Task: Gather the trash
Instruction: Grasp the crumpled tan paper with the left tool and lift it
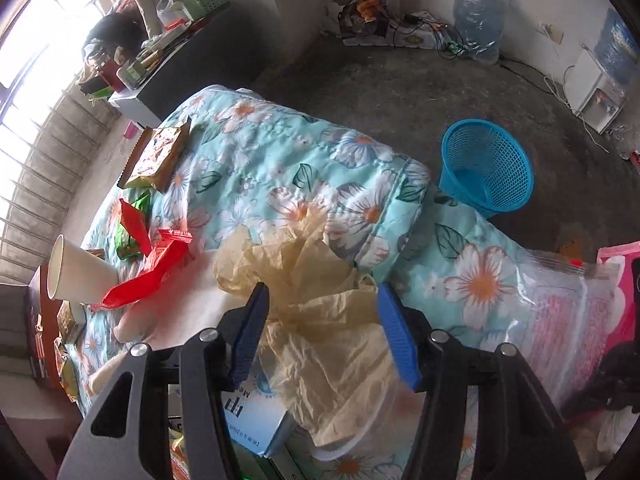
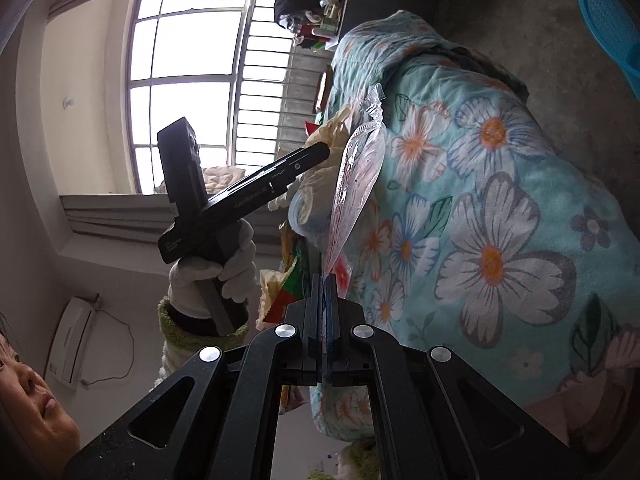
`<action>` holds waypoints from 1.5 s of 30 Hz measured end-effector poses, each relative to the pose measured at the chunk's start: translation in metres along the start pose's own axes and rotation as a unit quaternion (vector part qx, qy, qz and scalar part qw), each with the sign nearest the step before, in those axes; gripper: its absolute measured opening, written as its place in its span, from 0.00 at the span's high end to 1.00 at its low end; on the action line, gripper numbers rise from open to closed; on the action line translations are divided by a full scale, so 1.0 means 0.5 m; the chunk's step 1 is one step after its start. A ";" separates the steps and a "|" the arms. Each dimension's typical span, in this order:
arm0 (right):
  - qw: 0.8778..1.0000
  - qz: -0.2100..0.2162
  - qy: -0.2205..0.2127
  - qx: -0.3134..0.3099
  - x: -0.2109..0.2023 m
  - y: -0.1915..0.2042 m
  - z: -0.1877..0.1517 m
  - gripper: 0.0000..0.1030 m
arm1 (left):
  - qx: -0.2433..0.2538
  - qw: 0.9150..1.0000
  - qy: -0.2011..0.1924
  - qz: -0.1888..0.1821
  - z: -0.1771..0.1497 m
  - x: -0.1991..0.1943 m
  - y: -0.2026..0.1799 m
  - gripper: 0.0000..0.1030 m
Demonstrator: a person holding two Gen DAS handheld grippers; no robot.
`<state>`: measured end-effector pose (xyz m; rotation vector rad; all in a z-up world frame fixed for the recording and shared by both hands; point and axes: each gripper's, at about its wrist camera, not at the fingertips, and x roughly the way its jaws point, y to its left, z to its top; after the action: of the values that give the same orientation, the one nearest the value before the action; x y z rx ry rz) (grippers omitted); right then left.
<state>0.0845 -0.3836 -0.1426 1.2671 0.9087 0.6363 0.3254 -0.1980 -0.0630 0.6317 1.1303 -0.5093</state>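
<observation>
On the floral quilt (image 1: 280,168) at frame centre, crumpled beige plastic (image 1: 316,280) is straddled by the parted left claw (image 1: 322,320), while a clear bag (image 2: 356,184) is clamped by the right claw (image 2: 325,280).

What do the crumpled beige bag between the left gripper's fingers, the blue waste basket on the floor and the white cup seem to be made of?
The crumpled beige bag looks like thin, semi-translucent plastic film: fine creases, light showing through. The blue waste basket appears to be rigid moulded plastic, with an open mesh wall and slight gloss. The white cup is probably matte paper, though that is less certain.
</observation>
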 end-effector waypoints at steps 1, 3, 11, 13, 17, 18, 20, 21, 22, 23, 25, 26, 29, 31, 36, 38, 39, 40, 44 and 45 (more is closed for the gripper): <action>1.000 0.000 0.001 0.002 0.009 0.006 0.002 1.00 | 0.001 1.000 0.007 0.006 0.009 0.012 0.001 0.47; 1.000 0.000 0.003 0.007 0.001 -0.004 -0.003 1.00 | 0.014 0.999 0.021 0.022 0.023 0.036 -0.004 0.47; 1.000 0.003 0.001 0.014 -0.004 -0.021 -0.010 1.00 | 0.048 0.997 0.023 0.064 0.019 0.063 -0.012 0.98; 1.000 0.003 0.000 0.015 -0.008 -0.018 -0.006 1.00 | 0.035 0.998 -0.013 0.050 0.015 0.021 -0.002 0.98; 1.000 0.005 -0.002 0.013 -0.005 -0.009 0.002 1.00 | -0.013 0.997 -0.082 0.002 -0.014 -0.110 0.044 0.99; 1.000 0.005 -0.002 0.012 -0.006 -0.008 0.002 1.00 | -0.027 0.994 -0.101 -0.009 -0.027 -0.149 0.057 0.99; 1.000 0.006 -0.002 0.011 -0.005 -0.006 0.002 1.00 | -0.058 0.989 -0.135 -0.028 -0.067 -0.231 0.090 0.99; 1.000 0.006 -0.002 0.009 -0.003 -0.002 0.000 1.00 | -0.073 0.986 -0.148 -0.032 -0.090 -0.267 0.108 0.99; 1.000 0.006 -0.002 0.008 -0.003 0.003 -0.001 1.00 | -0.085 0.983 -0.160 -0.035 -0.116 -0.302 0.121 0.99; 1.000 0.006 -0.002 0.006 0.001 0.010 -0.004 1.00 | -0.093 0.981 -0.166 -0.036 -0.143 -0.332 0.132 0.99; 1.000 0.005 0.000 0.004 0.004 0.013 -0.006 1.00 | -0.107 0.978 -0.177 -0.024 -0.198 -0.380 0.148 0.99; 1.000 0.005 0.002 0.004 0.006 0.016 -0.007 1.00 | -0.115 0.977 -0.178 -0.019 -0.225 -0.389 0.152 0.99; 1.000 0.001 0.006 0.004 0.019 0.025 -0.010 1.00 | -0.133 0.980 -0.149 -0.003 -0.294 -0.359 0.147 0.99; 1.000 0.000 0.011 0.004 0.032 0.034 -0.015 1.00 | -0.151 0.982 -0.112 -0.028 -0.329 -0.301 0.141 0.99; 1.000 -0.010 0.013 -0.006 0.051 0.060 -0.022 1.00 | -0.172 0.982 -0.040 -0.070 -0.393 -0.188 0.115 0.98; 1.000 -0.015 0.010 -0.012 0.055 0.071 -0.021 1.00 | -0.172 0.981 -0.032 -0.085 -0.403 -0.178 0.111 0.96; 1.000 -0.018 0.009 -0.012 0.058 0.074 -0.020 1.00 | -0.172 0.980 -0.032 -0.093 -0.405 -0.180 0.110 0.93; 1.000 -0.020 0.009 -0.012 0.061 0.074 -0.017 1.00 | -0.172 0.980 -0.032 -0.099 -0.408 -0.179 0.110 0.82; 1.000 -0.028 0.010 -0.006 0.078 0.065 -0.009 1.00 | -0.154 0.982 -0.030 -0.108 -0.410 -0.186 0.099 0.63; 0.999 -0.029 0.011 -0.005 0.083 0.064 -0.007 1.00 | -0.150 0.982 -0.028 -0.114 -0.409 -0.187 0.099 0.61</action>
<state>0.1055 -0.3407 -0.1208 1.2229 0.9569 0.6082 0.1901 -0.0157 -0.0245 0.2255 1.2029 -0.5354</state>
